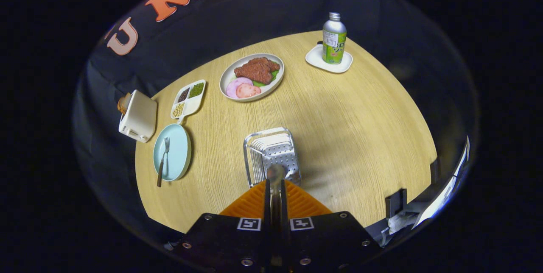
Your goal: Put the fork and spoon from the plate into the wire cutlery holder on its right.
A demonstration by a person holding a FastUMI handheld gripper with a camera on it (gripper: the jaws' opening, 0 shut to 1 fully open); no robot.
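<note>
Your gripper (pixel 275 188) is clamped on the spoon (pixel 275 175) above the holder (pixel 271 154). Releasing off-centre could drop it onto the table (pixel 339 129); the fork (pixel 163 158) remains on the plate (pixel 178 154).

1. Your gripper (pixel 275 188) points forward and down toward the tabletop.
2. Its two fingers (pixel 254 201) are closed tight together, clamping the spoon (pixel 275 174) between them, bowl sticking out ahead of the tips.

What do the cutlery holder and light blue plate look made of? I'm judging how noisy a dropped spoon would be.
Cutlery holder: shiny metal wire with a perforated floor, going by its glints. Light blue plate: smooth, matte, ceramic or plastic, unclear which. The gripper is shut on the spoon.
</note>
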